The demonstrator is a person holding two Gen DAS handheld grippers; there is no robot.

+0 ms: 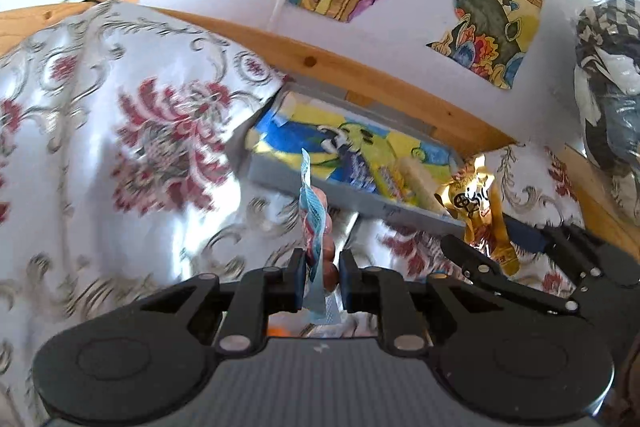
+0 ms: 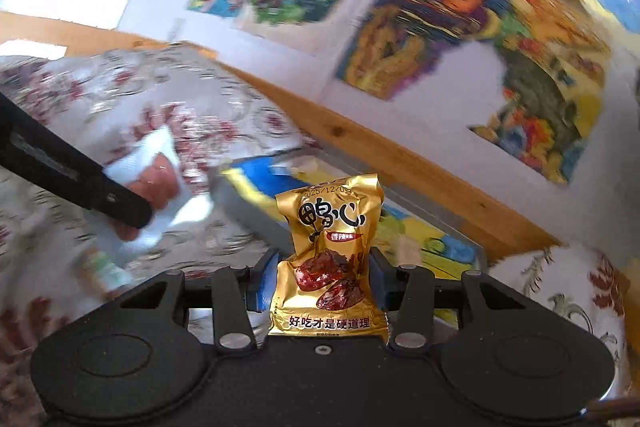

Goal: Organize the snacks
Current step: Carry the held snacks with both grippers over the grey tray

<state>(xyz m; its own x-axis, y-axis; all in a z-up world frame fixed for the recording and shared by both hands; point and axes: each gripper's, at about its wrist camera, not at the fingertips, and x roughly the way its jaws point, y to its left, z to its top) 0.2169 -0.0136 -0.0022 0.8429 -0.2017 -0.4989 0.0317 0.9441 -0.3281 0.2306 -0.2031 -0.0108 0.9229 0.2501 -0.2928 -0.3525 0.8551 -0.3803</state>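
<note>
Left tongs [image 1: 320, 277] clenched on an edge-on blue-and-white sausage sachet [image 1: 314, 223], right tongs [image 2: 320, 281] on an upright gold foil snack packet [image 2: 330, 251], both facing the grey tray [image 1: 352, 205] just ahead, right nearer.

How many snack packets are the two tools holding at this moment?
2. A blue packet is clamped in the left tool; a gold packet is clamped in the right tool. More snacks lie in the grey tray, partly hidden.
</note>
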